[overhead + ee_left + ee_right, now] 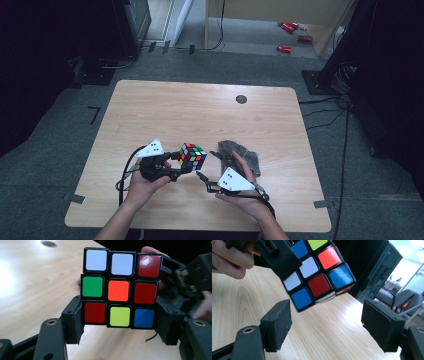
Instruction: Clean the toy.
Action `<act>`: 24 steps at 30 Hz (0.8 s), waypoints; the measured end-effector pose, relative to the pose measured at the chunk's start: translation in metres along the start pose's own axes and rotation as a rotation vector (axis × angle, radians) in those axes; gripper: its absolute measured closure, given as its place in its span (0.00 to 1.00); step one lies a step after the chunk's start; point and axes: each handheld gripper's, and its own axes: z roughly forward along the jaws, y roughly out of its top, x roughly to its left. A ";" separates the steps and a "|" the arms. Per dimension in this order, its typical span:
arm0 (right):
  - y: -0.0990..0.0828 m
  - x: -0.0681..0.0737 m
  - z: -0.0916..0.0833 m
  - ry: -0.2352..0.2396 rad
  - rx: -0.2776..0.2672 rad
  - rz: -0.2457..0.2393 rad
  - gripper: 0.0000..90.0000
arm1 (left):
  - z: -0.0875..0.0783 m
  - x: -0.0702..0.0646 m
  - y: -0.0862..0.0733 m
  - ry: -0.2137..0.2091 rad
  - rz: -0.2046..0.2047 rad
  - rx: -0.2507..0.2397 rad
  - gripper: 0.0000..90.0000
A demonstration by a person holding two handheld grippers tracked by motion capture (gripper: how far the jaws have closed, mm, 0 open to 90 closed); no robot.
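Note:
A scrambled Rubik's cube (192,155) is held just above the wooden table (200,115), near its front middle. My left gripper (186,167) is shut on the cube's bottom layer. In the left gripper view the two pads press that row from either side, and the cube (119,287) shows white, red, green, orange, yellow and blue stickers. My right gripper (202,178) stands open just right of and below the cube, with nothing between its fingers. In the right gripper view (329,325) the cube (317,277) hangs above and beyond the spread pads (277,324), apart from them.
A crumpled grey cloth (242,151) lies on the table just behind my right hand. A small dark round spot (241,99) marks the far part of the tabletop. Several red objects (290,35) lie on the floor beyond, and dark cabinets stand at both sides.

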 end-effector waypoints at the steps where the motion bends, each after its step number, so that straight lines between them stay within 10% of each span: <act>1: 0.000 0.001 0.000 -0.002 -0.004 -0.006 0.26 | 0.000 0.002 0.001 -0.031 -0.019 0.015 0.39; 17: 0.002 0.015 0.004 0.000 0.000 -0.175 0.36 | 0.010 0.007 0.000 -0.095 -0.099 0.099 0.39; 24: 0.003 0.009 0.001 0.007 0.011 -0.101 0.38 | 0.005 0.006 -0.001 -0.064 -0.040 0.017 0.31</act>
